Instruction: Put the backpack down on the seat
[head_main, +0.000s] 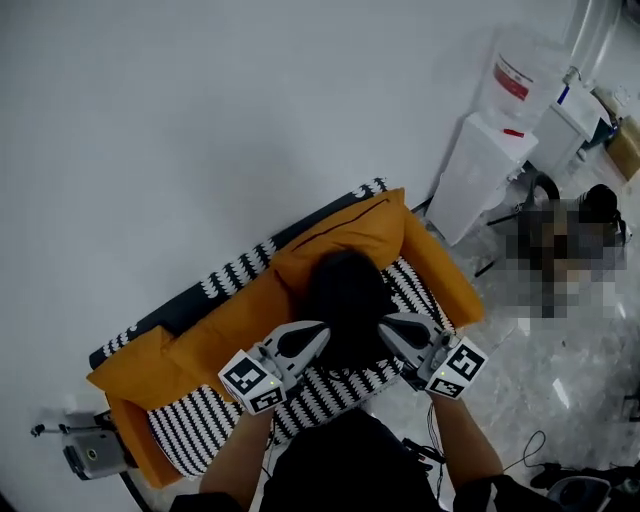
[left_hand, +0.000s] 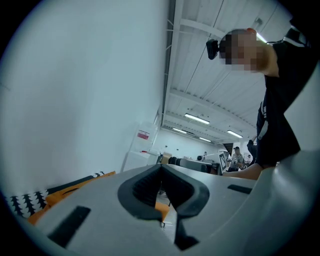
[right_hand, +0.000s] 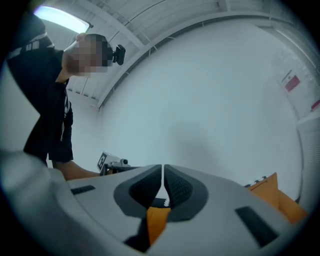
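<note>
A black backpack (head_main: 347, 300) rests on the black-and-white striped seat (head_main: 330, 392) of an orange sofa (head_main: 215, 330), leaning toward the orange back cushion (head_main: 350, 232). My left gripper (head_main: 312, 336) sits at the backpack's left side and my right gripper (head_main: 392, 327) at its right side, both tips close against it. In the left gripper view the jaws (left_hand: 161, 172) are shut with nothing between the pads. The right gripper view likewise has its jaws (right_hand: 163, 172) together and empty. Neither gripper view shows the backpack; orange sofa fabric appears below the jaws.
A white wall stands behind the sofa. A white water dispenser (head_main: 482, 170) stands to the sofa's right. A small grey device on a stand (head_main: 90, 452) sits at the sofa's lower left corner. Cables (head_main: 530, 450) lie on the glossy floor at the right.
</note>
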